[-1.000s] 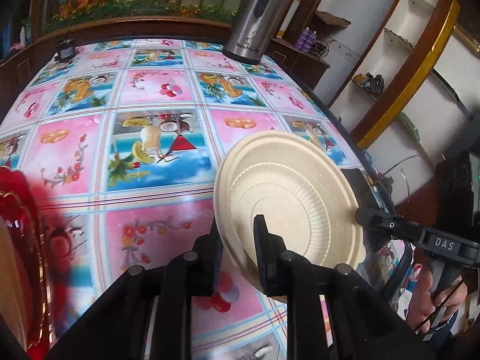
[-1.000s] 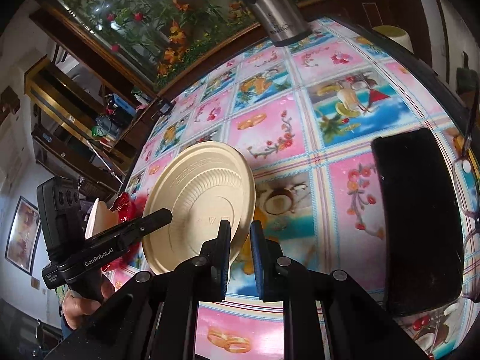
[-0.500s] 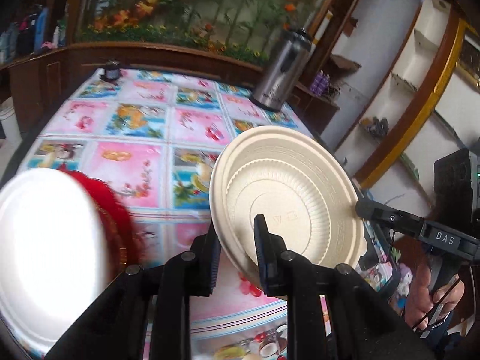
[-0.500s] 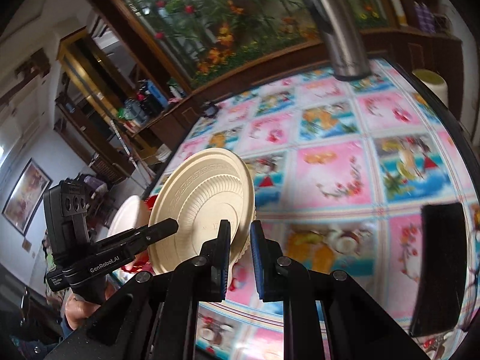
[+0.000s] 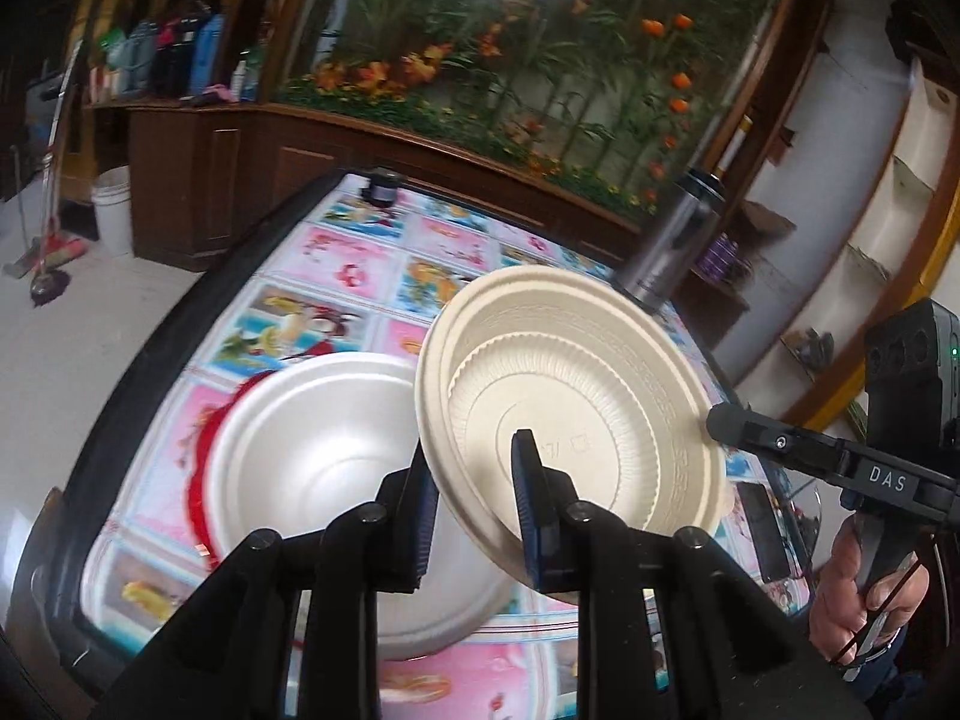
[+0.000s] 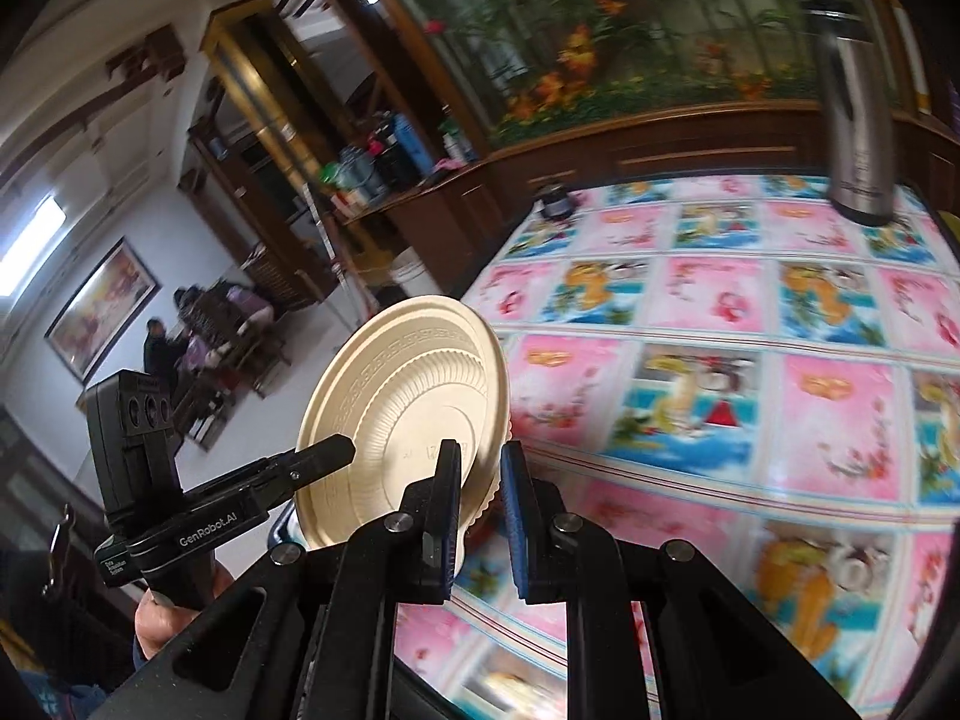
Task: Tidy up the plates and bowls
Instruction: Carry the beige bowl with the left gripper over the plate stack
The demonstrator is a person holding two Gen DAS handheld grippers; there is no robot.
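Above the table's near-left corner, both grippers carry one beige plate (image 5: 576, 420) on edge, tilted, clear of the tablecloth (image 6: 750, 360).

- left gripper (image 5: 474, 498): jaws narrow, pinched on the plate's lower rim. They've just been easing open a touch, rim between them.
- right gripper (image 6: 480, 504): jaws narrow, clamped on the opposite rim – its tip also shows at the plate's right edge in the left wrist view.

Below and left of the plate sits a white bowl (image 5: 312, 456) on something red (image 5: 201, 468) – looks like the stack it's headed for, though that's a guess.

Progress: one plate mid-transfer, not yet set down. No other loose plates or bowls visible on the cloth, only a steel flask (image 6: 855, 138) at the far side, so likely near the end.
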